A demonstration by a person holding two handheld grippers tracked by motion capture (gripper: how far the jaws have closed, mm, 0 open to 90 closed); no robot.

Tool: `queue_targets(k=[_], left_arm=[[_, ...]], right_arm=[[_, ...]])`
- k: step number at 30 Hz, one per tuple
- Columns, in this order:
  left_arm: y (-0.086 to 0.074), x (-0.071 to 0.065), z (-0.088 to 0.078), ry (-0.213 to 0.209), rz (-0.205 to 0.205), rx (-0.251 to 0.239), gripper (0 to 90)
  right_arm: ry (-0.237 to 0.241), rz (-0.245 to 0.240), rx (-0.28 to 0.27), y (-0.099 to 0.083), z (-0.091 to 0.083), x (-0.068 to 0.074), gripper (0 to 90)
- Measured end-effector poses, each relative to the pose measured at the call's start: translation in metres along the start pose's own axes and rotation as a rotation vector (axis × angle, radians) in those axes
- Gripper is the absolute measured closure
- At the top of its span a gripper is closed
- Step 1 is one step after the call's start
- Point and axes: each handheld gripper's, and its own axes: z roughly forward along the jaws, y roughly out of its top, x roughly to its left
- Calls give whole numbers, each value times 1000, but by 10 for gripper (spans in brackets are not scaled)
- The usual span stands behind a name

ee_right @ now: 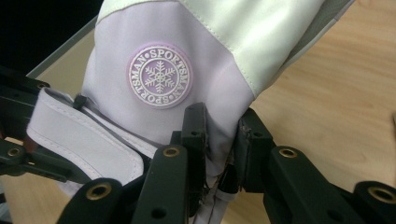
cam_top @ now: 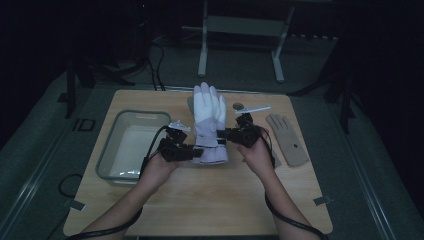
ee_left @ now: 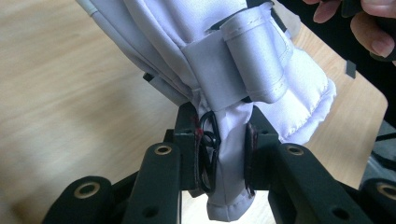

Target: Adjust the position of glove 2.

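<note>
From above, I see my left gripper point(cam_top: 192, 151) and my right gripper point(cam_top: 226, 134) each clamped on the cuff end of a white and lilac ski glove point(cam_top: 209, 117), one on each side of it, with its fingers pointing away from me over the middle of the wooden table point(cam_top: 200, 200). A clear plastic bin point(cam_top: 112, 150) sits just to the left of my left hand, and a tan glove point(cam_top: 287, 137) lies flat to the right, apart from my right hand. Along my left gripper point(ee_left: 224, 158), the jaws are clenched on a fold of the glove's point(ee_left: 261, 60) lilac cuff fabric, with a small black loop point(ee_left: 208, 140) pressed against the left pad; the wrist strap hangs just above the jaws, and fingertips of my other hand point(ee_left: 369, 23) show at the top right. Along my right gripper point(ee_right: 222, 149), the jaws pinch the glove's point(ee_right: 187, 37) edge just below a round snowflake badge point(ee_right: 159, 75) reading SPORTSMAN, with the strap point(ee_right: 84, 140) off to the left.
</note>
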Motion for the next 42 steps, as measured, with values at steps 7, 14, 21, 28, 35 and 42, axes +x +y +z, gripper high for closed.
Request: queue_targets(k=[7,14,21,28,35,42], left_arm=[[-6,17,-25,18,-20,-2,721],[-14,39,-55,62,-37,10,721],[-29,60,-82,98,-52,37,721],[-45,80,-106,121,-78,60,720],[-62,98,-122,134,-102,83,719],[-84,115,-128,127,-136,121,719]], right_arm=[[21,-20,-6,16,15,20,758],[60,-32,-7,33,39,44,759],[91,-38,2,44,71,72,759],[129,-38,15,51,99,95,759],[147,-57,49,55,124,117,759],[156,-65,91,49,151,134,760]])
